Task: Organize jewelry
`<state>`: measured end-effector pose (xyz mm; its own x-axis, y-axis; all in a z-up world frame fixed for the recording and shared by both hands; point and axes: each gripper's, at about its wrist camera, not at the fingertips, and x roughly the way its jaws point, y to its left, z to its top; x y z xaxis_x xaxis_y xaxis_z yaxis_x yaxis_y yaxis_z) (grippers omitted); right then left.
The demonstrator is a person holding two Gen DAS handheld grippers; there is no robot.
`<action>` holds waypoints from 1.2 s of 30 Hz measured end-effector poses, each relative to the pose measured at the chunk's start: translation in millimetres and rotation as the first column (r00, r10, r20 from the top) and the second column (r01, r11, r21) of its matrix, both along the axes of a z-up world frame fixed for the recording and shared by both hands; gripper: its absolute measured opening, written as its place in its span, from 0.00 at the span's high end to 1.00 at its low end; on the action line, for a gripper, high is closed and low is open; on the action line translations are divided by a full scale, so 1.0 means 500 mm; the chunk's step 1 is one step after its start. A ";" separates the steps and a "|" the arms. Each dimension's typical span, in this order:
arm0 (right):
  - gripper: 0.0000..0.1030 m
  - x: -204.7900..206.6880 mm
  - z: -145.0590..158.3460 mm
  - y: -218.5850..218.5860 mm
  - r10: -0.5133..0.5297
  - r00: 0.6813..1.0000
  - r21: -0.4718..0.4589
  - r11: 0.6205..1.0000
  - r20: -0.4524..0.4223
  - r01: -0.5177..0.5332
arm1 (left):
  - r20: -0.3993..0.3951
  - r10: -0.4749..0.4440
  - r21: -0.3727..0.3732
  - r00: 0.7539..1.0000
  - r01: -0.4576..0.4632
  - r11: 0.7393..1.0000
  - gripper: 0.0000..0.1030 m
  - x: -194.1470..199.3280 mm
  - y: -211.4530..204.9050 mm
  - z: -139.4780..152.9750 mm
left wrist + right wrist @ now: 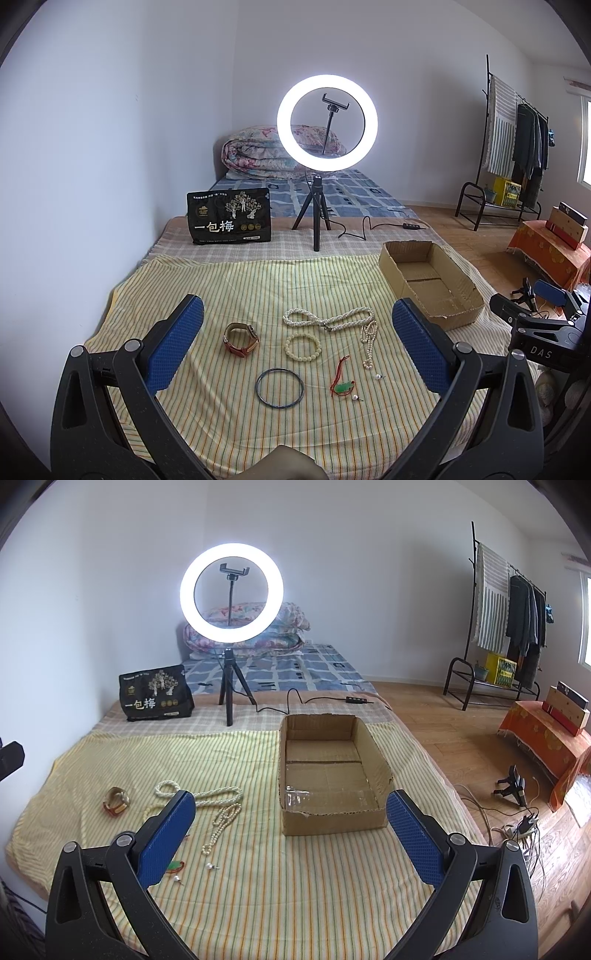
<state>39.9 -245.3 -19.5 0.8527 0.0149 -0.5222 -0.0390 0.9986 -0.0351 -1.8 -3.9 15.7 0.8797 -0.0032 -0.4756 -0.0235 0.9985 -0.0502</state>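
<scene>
Jewelry lies on a yellow striped cloth (221, 280): a brown-strap watch (241, 339), a twisted pearl necklace (327, 318), a thin pearl strand (368, 341), a cream bead bracelet (302, 347), a dark bangle (279, 387), a green pendant on red cord (343, 386) and two pearl earrings (379, 376). An empty cardboard box (430, 282) stands at the right; it also shows in the right wrist view (332, 771). My left gripper (297, 343) is open above the jewelry. My right gripper (290, 834) is open before the box.
A lit ring light on a tripod (327, 122) and a black snack bag (229, 216) stand behind the cloth. A folded quilt (258, 155) lies on the bed. A clothes rack (509, 620), an orange-covered stand (546, 738) and cables (517, 823) are at right.
</scene>
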 end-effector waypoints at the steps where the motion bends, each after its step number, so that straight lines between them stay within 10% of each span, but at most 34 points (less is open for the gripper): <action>1: 0.00 0.000 0.000 -0.001 0.000 1.000 -0.001 1.000 0.000 0.000 | 0.000 0.000 0.000 1.000 0.000 1.000 0.00 0.000 0.000 0.002; 36: 0.00 0.029 -0.074 0.039 0.161 0.983 -0.023 0.986 -0.086 -0.163 | -0.083 0.086 0.020 0.993 -0.084 0.996 0.00 0.059 0.100 -0.065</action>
